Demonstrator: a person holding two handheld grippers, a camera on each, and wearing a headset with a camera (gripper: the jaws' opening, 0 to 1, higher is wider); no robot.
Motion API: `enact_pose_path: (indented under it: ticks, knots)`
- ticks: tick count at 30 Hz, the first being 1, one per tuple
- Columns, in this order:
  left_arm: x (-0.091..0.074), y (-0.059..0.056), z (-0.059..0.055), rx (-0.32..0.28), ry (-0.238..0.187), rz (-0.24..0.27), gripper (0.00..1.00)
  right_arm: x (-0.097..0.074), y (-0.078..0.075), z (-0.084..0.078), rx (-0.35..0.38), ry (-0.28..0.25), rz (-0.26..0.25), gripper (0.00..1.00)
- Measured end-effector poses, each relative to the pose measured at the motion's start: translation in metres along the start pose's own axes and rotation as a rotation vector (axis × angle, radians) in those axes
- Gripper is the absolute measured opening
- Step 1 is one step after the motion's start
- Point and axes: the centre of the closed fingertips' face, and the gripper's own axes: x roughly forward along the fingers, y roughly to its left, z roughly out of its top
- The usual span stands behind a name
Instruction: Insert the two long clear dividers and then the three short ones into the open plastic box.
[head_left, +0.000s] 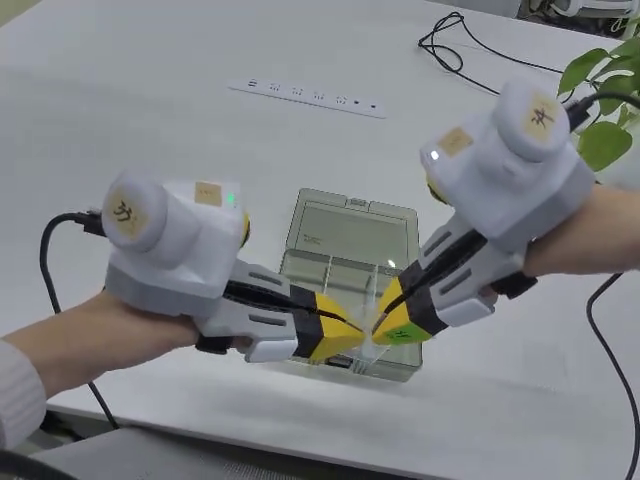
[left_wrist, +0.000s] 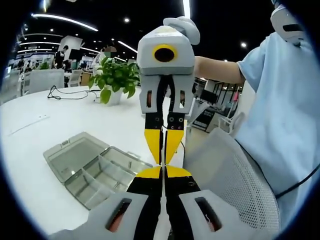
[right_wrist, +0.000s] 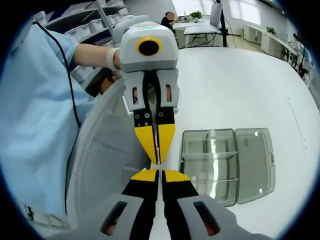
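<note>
The open clear plastic box (head_left: 300, 262) lies on the white table, its lid (head_left: 352, 222) folded back on the far side. Clear dividers stand inside its base (left_wrist: 95, 175) (right_wrist: 212, 165), splitting it into compartments. My left gripper (head_left: 358, 330) comes in from the left and my right gripper (head_left: 382, 322) from the right. Their yellow tips meet nose to nose just above the box's near edge. Both are shut. I cannot tell whether a thin clear piece sits between the tips. In the left gripper view the right gripper (left_wrist: 163, 159) faces my own jaws; the right gripper view shows the left gripper (right_wrist: 158, 159) the same way.
A white power strip (head_left: 305, 97) lies at the back of the table, with a black cable (head_left: 470, 55) and a green plant (head_left: 605, 100) at the back right. The table's front edge runs just below the box. A mesh chair (left_wrist: 225, 170) stands behind the person.
</note>
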Motion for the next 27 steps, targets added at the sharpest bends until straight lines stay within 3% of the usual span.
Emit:
enact_pose_path:
  ticks: [15,20,21,27]
  knots:
    - [-0.001,-0.002,0.000,0.010,-0.009,-0.011,0.00,0.001,0.003,0.002,0.008,0.023,0.025,0.03]
    - [-0.001,-0.001,-0.002,0.006,0.000,-0.010,0.00,0.003,0.003,0.003,0.001,0.067,0.019,0.02]
    - [0.000,0.000,-0.003,0.008,0.004,-0.008,0.00,0.003,0.002,0.001,0.046,0.092,0.020,0.02]
    - [-0.001,0.008,-0.005,0.002,0.008,0.024,0.00,0.002,-0.006,0.003,0.024,0.187,-0.016,0.02]
